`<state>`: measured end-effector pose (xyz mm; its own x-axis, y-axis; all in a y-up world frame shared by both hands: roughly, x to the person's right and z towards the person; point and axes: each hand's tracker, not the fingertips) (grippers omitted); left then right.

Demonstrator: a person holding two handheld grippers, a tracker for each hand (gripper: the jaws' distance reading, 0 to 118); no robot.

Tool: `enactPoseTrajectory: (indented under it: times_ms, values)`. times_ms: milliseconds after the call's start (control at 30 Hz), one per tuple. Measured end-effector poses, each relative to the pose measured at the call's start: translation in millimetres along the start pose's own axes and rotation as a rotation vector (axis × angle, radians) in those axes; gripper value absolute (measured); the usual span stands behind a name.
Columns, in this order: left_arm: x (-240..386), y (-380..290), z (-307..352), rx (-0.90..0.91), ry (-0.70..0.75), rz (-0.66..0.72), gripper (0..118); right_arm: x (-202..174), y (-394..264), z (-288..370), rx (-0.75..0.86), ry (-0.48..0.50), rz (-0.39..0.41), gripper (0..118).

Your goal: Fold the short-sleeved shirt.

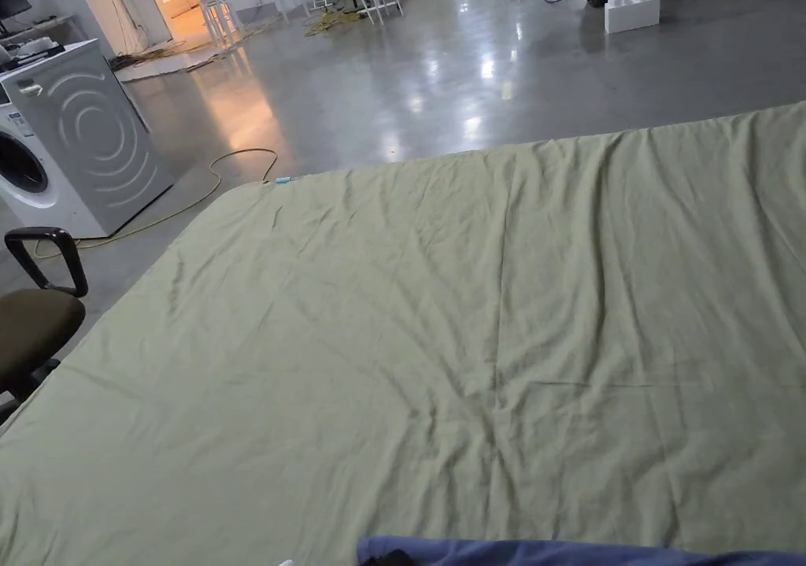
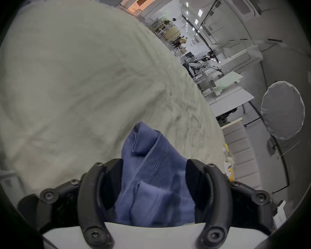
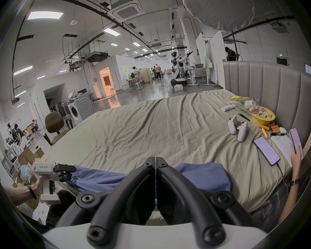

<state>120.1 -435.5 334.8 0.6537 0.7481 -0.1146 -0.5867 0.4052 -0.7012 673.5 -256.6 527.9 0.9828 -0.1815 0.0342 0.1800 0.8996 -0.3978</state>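
Holding the blue shirt (image 3: 101,178) at the near edge of the bed, we have it strung between our two grippers, its long axis running left to right across the lower part of the right gripper view. In the head view it is just a blue strip (image 1: 567,552) along the bottom edge of the frame, with the green sheet (image 1: 441,316) stretching away above it. Our left gripper (image 2: 153,182) has its jaws set apart with bunched shirt cloth filling the gap; we cannot tell whether both jaws really press on it. Our right gripper (image 3: 155,160) has its jaws closed tip to tip, and a sliver of blue shows low in the seam between them, so it seems to pinch cloth. As we judge it, the shirt must next be carried forward, toward the upper part of the head view, and laid flat; both hands sit equally near it
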Motion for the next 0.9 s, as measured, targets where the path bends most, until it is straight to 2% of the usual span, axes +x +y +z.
enactPoseTrajectory:
  times_ms: [67, 133, 200, 267, 400, 433, 567, 667, 800, 867, 900]
  values:
    - [-6.0, -2.8, -6.1, 0.002, -0.023, 0.097, 8, -4.3, 3.1, -0.9, -0.008, 0.003, -0.005, 1]
    - [-13.4, -9.7, -13.7, -0.008, -0.013, 0.189, 7, -7.3, 3.5, -2.4, -0.016, 0.001, -0.003, 1]
    - [-13.5, -7.9, -6.3, 0.038, -0.070, 0.199, 6, -9.6, 4.9, -3.1, -0.025, 0.001, 0.005, 1]
    - [-5.9, -1.3, 5.2, 0.070, -0.010, 0.170, 6, -11.5, 5.6, -2.1, -0.025, -0.005, 0.016, 1]
    - [11.9, 27.0, 30.6, 0.155, 0.124, 0.062, 6, -8.1, 6.4, -2.2, -0.032, -0.002, 0.014, 1]
    - [14.8, 37.4, 38.1, 0.155, 0.111, 0.035, 6, -8.0, 6.6, -2.5, -0.033, -0.003, 0.013, 1]
    - [52.1, 59.3, 61.9, 0.188, 0.208, -0.191, 6, -7.9, 7.0, -2.7, -0.036, 0.000, -0.009, 1]
    - [86.1, 49.2, 58.4, 0.182, 0.114, -0.179, 6, -8.9, 7.3, -4.2, -0.038, 0.003, -0.022, 1]
    - [140.5, -8.8, 14.9, 0.064, -0.022, -0.258, 6, -13.0, 9.5, -1.7, -0.031, 0.005, -0.035, 1]
    - [162.9, -48.3, -15.0, 0.038, -0.032, -0.295, 6, -14.6, 10.7, 1.9, -0.027, 0.008, -0.040, 1]
    - [174.0, -68.2, -33.2, 0.006, -0.017, -0.359, 6, -15.1, 10.6, 4.1, -0.026, 0.005, -0.041, 1]
